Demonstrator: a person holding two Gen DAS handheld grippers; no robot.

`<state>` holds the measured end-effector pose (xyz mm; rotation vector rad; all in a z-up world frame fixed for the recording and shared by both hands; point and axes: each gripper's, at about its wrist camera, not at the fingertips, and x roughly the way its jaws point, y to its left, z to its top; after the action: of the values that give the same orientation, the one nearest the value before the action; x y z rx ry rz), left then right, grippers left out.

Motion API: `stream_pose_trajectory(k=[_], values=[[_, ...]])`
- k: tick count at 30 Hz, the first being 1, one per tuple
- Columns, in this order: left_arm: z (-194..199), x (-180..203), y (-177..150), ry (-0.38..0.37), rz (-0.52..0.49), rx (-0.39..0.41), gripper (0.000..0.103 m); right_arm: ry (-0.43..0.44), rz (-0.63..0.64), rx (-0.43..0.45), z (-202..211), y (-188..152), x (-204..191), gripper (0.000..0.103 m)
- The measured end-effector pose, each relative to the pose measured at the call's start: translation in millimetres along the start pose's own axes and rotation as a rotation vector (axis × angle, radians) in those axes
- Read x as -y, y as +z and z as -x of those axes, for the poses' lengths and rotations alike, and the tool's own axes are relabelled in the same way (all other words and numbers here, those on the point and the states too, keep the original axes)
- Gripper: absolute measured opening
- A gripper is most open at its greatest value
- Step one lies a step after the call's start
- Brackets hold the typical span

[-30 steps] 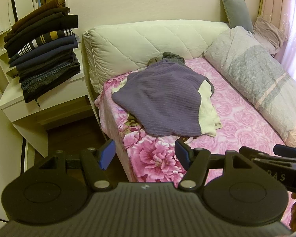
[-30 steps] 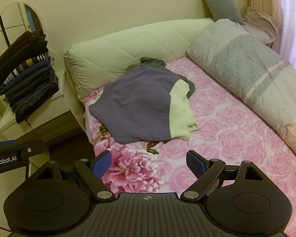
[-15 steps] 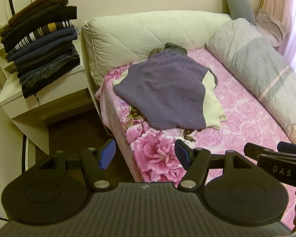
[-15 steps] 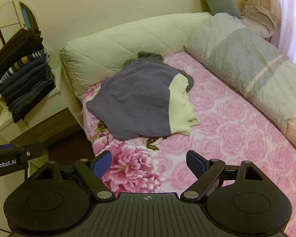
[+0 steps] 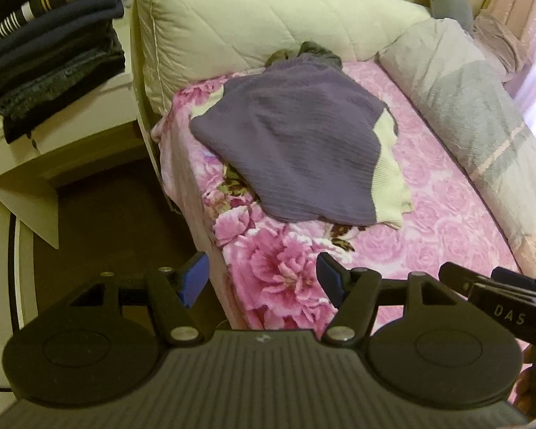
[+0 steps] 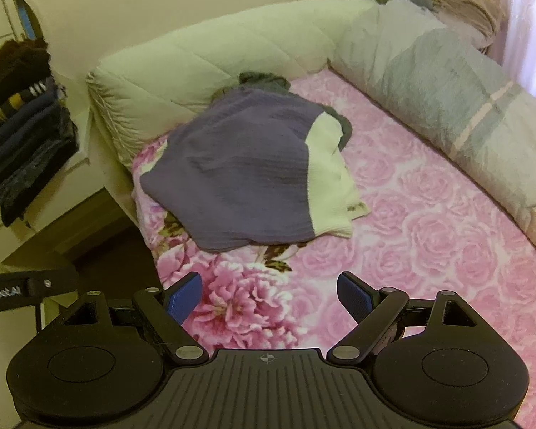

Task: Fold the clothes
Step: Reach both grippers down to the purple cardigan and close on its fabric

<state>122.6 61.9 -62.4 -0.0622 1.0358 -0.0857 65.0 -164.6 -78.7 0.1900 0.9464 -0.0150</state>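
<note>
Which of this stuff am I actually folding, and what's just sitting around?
For the job: purple and cream garment; grey garment under it; folded stack; left gripper and right gripper, both open.

Lying about: grey blanket; headboard cushion; mirror.

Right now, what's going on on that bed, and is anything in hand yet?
Nothing is in hand. The left gripper and right gripper are both open and empty above the near end of the bed, short of the clothes. A purple and cream garment lies unfolded on the pink floral cover, over a grey piece near the headboard. A stack of folded clothes sits on the side table.
</note>
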Motion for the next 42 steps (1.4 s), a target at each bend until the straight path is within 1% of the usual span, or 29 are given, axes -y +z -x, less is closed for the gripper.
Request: stream_pose_trajectory(k=[3,7,10,13,18,24,28,33,39,42], values=[[-26.8,-15.8,19.0,0.008,0.006,-0.036,0.063,-0.005,-0.031,-0.043,-31.9,14.5,-5.6,0.086],[-66.7,-33.7,49.3,0.020,0.000,-0.083,0.063,0.017,-0.048,-0.097,-74.7,36.4,-15.6,0.085],[-92.8,-42.3,74.7,-0.002,-0.005,-0.104,0.065,0.005,-0.053,-0.122,-104.1,53.2,-25.0,0.085],[-118.4,-47.6,102.7,-0.017,-0.001,-0.105,0.065,-0.014,-0.073,-0.135,-130.0,70.8,-31.9,0.085],[-161.0,-51.4,150.4,-0.034,-0.023,-0.104,0.065,-0.058,-0.090,-0.141,-165.1,98.2,-35.2,0.085],[-211.8,-54.3,194.6,-0.054,-0.025,-0.112,0.065,-0.116,-0.126,-0.144,-208.3,130.0,-27.5,0.085],[-247.7,-62.5,212.5,-0.075,0.024,-0.159,0.065,-0.130,-0.141,-0.148,-236.9,149.8,-19.3,0.085],[-296.4,-76.2,222.5,-0.087,0.107,-0.235,0.065,-0.137,-0.164,-0.157,-271.9,167.7,-8.6,0.085],[-349.8,-92.2,222.7,-0.040,0.175,-0.303,0.065,-0.134,-0.222,-0.158,-312.6,178.2,13.0,0.085],[-372.8,-100.5,220.7,-0.027,0.215,-0.324,0.065,-0.160,-0.196,-0.134,-327.3,182.8,23.3,0.086]])
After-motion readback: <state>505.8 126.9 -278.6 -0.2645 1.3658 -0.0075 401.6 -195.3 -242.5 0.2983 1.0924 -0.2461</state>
